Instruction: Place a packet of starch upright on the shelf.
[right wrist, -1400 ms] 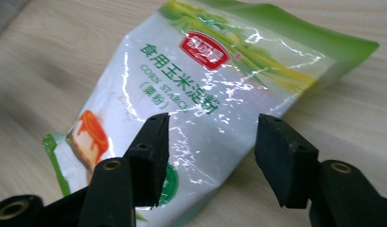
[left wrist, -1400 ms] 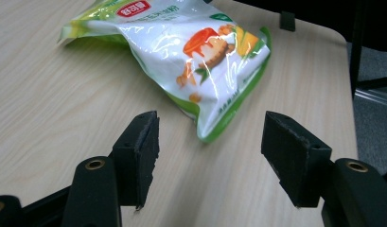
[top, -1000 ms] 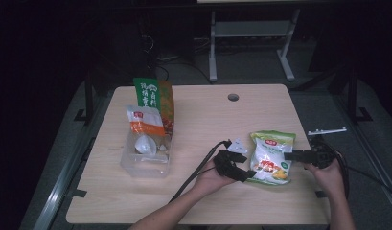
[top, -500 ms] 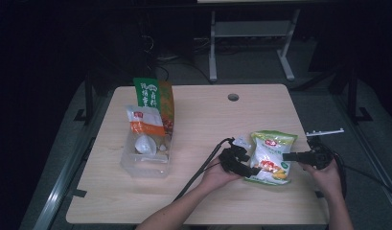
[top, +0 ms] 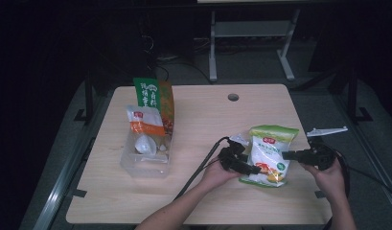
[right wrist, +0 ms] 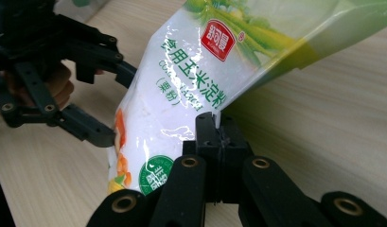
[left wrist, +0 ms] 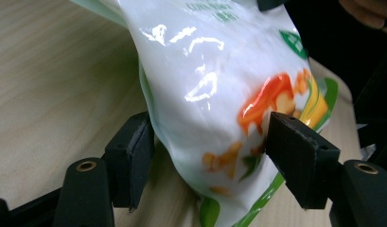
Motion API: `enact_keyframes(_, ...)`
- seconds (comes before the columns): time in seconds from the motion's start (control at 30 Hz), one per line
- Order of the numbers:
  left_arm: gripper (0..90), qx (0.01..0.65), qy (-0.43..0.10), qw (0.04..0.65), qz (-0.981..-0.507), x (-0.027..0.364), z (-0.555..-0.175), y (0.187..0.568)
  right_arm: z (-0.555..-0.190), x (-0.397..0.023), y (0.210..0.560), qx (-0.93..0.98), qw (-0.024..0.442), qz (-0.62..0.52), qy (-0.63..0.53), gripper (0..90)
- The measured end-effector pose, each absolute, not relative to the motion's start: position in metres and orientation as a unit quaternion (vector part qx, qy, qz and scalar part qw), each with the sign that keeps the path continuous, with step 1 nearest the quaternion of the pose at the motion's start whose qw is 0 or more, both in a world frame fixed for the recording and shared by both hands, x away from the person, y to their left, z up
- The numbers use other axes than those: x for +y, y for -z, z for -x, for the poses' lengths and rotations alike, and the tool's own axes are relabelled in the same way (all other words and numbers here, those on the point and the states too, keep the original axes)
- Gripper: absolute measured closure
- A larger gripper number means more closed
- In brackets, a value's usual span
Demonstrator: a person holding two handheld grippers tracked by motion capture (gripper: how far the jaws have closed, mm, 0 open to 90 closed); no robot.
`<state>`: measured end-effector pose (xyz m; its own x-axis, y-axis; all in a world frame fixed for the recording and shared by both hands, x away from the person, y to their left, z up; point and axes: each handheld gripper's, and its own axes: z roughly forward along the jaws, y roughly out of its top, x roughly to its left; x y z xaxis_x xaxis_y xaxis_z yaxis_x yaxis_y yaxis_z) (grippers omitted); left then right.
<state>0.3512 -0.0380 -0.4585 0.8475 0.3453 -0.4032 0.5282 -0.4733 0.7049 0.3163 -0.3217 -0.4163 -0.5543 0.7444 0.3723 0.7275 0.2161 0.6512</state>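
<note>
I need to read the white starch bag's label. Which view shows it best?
Right gripper view: the starch bag shows its red logo and green text sharply. Left gripper view shows its glossy lower corner; high view shows it whole but tiny.

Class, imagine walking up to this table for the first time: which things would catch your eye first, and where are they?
The glossy white-and-green plastic food pouch near the table's right front stands out, pinched at its edge by the right gripper. The left gripper straddles its lower end. At the left, a clear plastic bin holds more packets.
</note>
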Motion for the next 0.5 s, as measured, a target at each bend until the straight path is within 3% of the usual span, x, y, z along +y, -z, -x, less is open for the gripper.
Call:
enact_keyframes(0.27,37.9,0.261,0.132,0.455,-0.841,-0.034,-0.355,0.453,-0.311,-0.304,0.407,0.808,0.027,-0.425,-0.407,89.4)
enact_keyframes(0.5,58.8,0.259,0.141,0.466,-0.834,-0.026,-0.356,0.448,-0.309,-0.293,0.399,0.809,0.035,-0.41,-0.419,89.5)
